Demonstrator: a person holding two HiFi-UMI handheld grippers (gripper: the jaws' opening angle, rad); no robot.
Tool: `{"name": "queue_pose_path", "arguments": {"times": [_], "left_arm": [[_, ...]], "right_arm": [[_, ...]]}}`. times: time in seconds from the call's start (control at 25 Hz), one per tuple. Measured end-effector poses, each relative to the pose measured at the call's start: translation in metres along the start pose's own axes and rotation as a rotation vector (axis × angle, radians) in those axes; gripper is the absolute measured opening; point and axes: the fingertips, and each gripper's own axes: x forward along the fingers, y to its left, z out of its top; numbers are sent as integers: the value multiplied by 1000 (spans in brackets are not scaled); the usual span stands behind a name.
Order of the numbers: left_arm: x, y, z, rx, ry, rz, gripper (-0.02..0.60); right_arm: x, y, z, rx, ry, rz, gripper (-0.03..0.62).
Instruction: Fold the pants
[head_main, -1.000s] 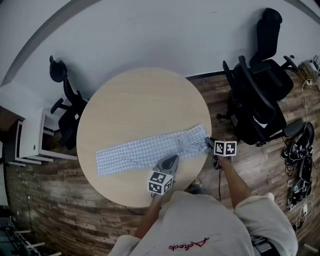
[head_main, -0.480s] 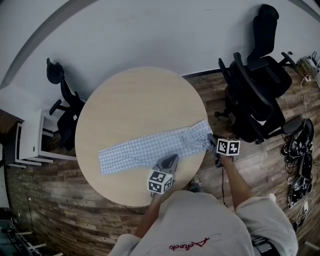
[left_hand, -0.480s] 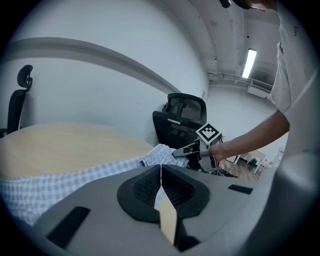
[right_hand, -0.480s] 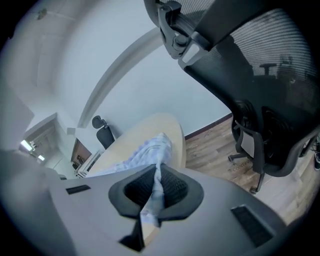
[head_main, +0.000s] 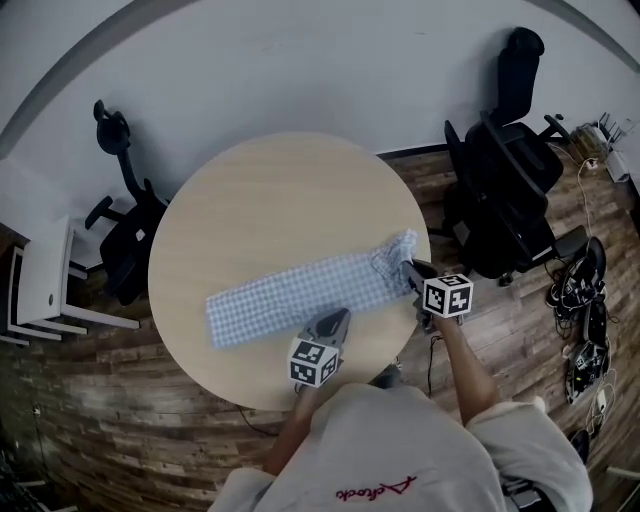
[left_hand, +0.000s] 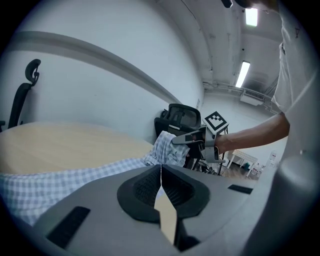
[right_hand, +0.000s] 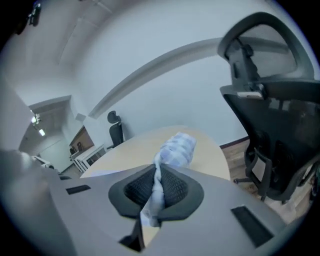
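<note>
Right hand-held gripper (head_main: 409, 270) is pinching the pants (head_main: 300, 290) at their right end, cloth bunched between the jaws and raised off the tabletop (head_main: 270, 195). The rest lies flat across the tabletop, stretching left. Left hand-held gripper (head_main: 334, 319) sits at the pants' near edge, jaws pressed together, no cloth seen between them.

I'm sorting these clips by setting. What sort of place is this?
Probably an office or lab workroom: black office chairs stand beside a round wooden table, cables lie tangled on the wood-plank floor, and a white desk sits at the side.
</note>
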Motion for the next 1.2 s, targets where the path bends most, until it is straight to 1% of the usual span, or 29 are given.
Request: {"name": "queue_pose_path", "arguments": {"times": [0.16,0.32,0.44,0.6,0.72,0.8,0.92,1.08,1.2], "left_arm": [[-30,21,-6,-15,-15,-7,34],[-58,41,-17,-28,-17,11,34],[-81,63,-23,-35,-17,47,34],[-113,93,-35,-57,-8,114,34],[-131,106,-45,-74,4,162,34],[-139,112,-52,-84,16,186,34],[-148,119,-58,-93,25,210,34],[-144,119,-56,-90,23,212,34],[-128,109,-48,-76,21,188,34]], "right_arm": [[21,64,-2,-177,36,22,48],[53,116,-27,-311,107,53,48],[80,143,-53,-396,177,59,48],[113,165,-93,-482,287,50,48],[133,168,-123,-520,367,40,48],[143,164,-139,-537,403,19,48],[149,162,-149,-576,409,-17,48],[152,166,-150,-583,398,-18,49],[150,168,-149,-536,408,13,49]]}}
